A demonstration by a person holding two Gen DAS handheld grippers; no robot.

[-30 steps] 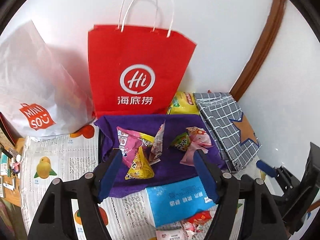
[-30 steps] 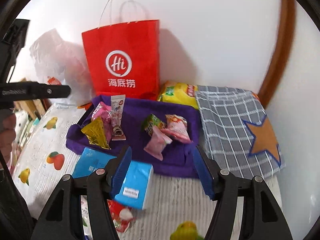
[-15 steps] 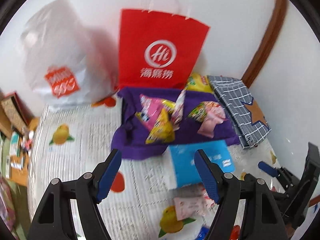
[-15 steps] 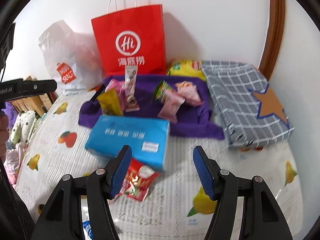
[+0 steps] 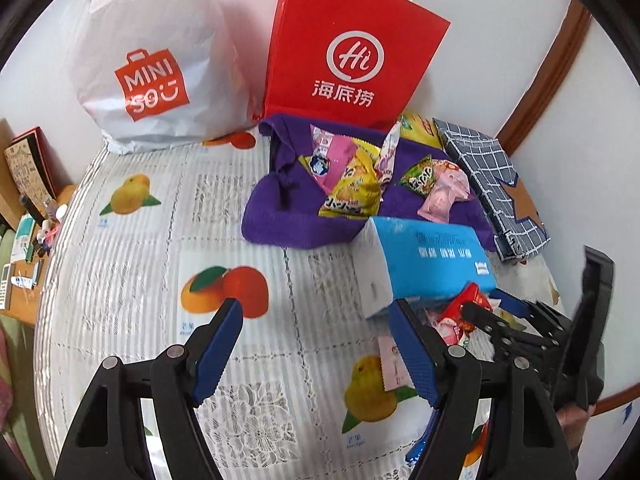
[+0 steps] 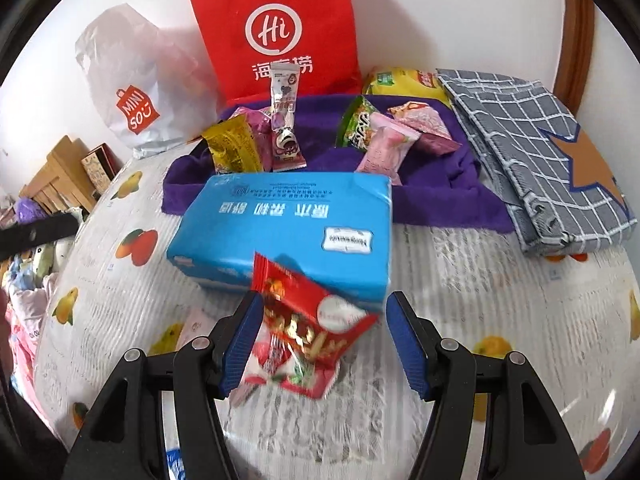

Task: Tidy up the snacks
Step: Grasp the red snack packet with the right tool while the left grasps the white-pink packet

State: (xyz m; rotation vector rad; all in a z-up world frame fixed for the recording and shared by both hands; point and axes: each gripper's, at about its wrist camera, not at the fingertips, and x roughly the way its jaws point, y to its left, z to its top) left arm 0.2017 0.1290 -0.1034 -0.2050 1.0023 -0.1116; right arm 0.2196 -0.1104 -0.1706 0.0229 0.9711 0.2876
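Snack sorting on the fruit-print sheet, both grippers hanging over it

Biggest thing is the fruit-print sheet (image 5: 132,248), then the white plastic bag (image 5: 152,60) and red paper bag (image 5: 352,52) standing against the wall, with the folded grey checked cloth (image 6: 532,148) lying off to the right. The purple towel (image 6: 440,196) holds a small heap of snack packets (image 5: 352,196), and the blue tissue pack (image 6: 288,228) sits just in front of it. The red snack packet (image 6: 304,328) leans on that pack, between the right gripper (image 6: 324,340) jaws, which are opening, pads not pressing it. The left gripper (image 5: 316,356) is spread wide over bare sheet, holding nothing
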